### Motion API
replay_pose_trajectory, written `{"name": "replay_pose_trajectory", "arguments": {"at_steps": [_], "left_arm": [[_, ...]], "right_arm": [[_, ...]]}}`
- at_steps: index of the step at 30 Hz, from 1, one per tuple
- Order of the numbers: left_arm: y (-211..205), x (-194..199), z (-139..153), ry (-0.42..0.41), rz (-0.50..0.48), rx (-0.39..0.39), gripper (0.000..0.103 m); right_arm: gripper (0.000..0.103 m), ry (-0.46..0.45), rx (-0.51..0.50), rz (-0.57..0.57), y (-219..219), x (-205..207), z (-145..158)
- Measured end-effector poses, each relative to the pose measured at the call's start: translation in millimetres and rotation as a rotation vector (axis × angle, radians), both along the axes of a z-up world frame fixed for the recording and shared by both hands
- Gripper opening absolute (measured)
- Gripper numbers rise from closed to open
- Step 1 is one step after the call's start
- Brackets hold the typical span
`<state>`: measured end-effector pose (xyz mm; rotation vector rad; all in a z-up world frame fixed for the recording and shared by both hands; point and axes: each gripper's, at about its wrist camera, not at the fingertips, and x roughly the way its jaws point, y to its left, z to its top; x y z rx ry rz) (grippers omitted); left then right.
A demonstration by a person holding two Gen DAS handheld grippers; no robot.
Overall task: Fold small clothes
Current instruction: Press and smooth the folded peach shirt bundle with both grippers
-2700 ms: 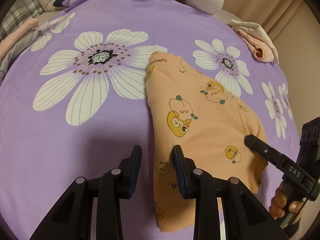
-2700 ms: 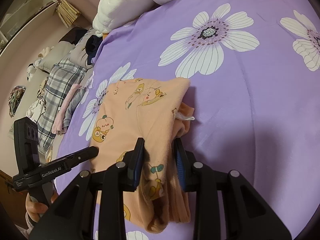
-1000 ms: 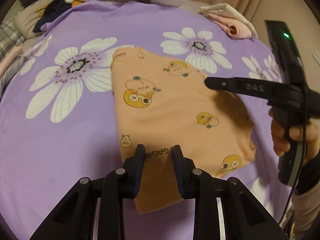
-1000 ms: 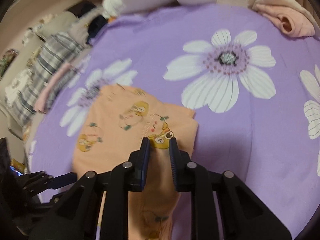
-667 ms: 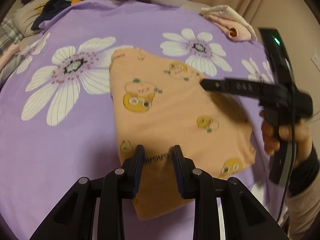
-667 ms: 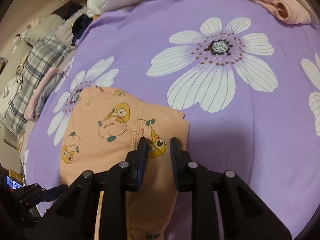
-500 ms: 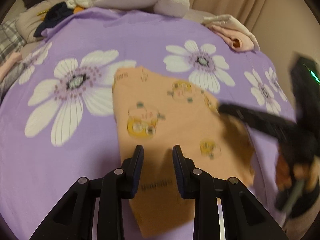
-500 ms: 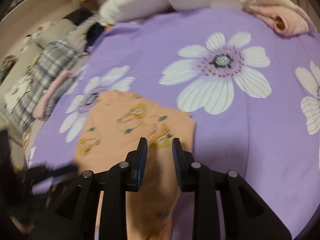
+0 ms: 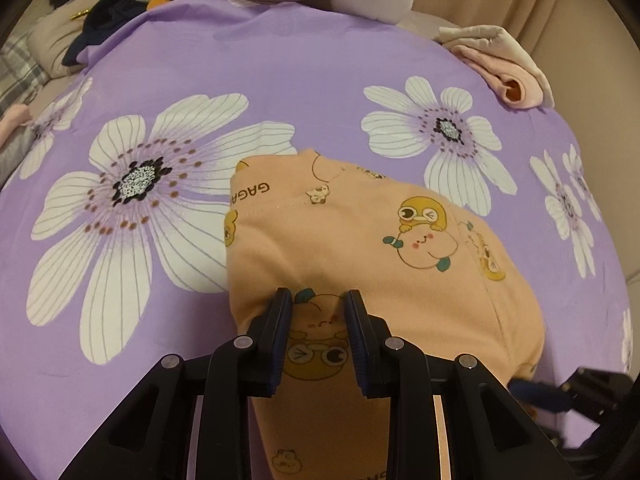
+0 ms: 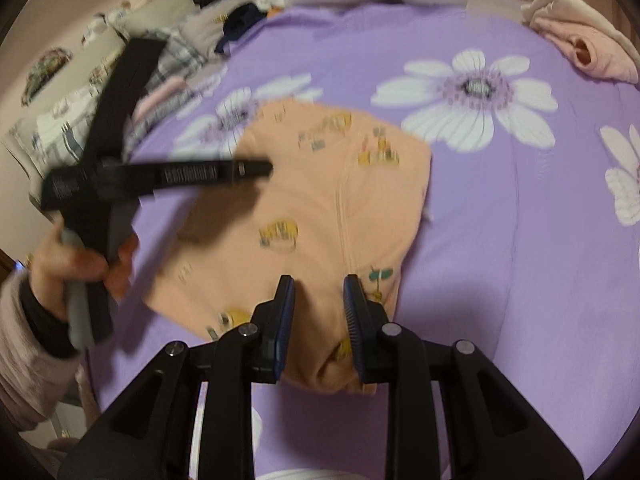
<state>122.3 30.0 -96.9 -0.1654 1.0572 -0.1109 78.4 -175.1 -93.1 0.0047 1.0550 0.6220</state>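
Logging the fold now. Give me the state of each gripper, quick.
Left gripper: partly open over the folded orange garment; grip cannot be told.
Right gripper: partly open over the garment's near edge; grip cannot be told.

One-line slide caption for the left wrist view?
Left claw poised over a folded peach cartoon-print garment on a purple floral bedsheet.

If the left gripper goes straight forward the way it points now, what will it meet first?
Most likely the orange printed garment. The left gripper points steeply down with this cloth directly between and beyond its fingers. The purple flowered bedsheet lies under it. Depth is unclear, so whether the fingers already touch it I cannot tell.
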Motion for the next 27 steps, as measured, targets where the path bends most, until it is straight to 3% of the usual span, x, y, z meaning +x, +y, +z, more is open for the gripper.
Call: {"name": "replay_pose_trajectory", "arguments": {"at_steps": [3, 8, 16, 27], "left_arm": [[2, -7, 6, -0.006, 0.006, -0.008, 0.028], [-2, -35, 22, -0.044, -0.019, -0.006, 0.029], [-9, -76, 27, -0.063, -0.036, 0.035, 0.029], [-14, -97, 12, -0.051, -0.030, 0.054, 0.029]], "right_arm": [[0.025, -0.024, -0.034, 0.021, 4, -7, 0], [0.027, -0.007, 0.002, 0.005, -4, -8, 7], [0.027, -0.074, 0.067, -0.054, -6, -8, 30], [0.025, -0.005, 0.018, -0.108, -1, -1, 2]]}}
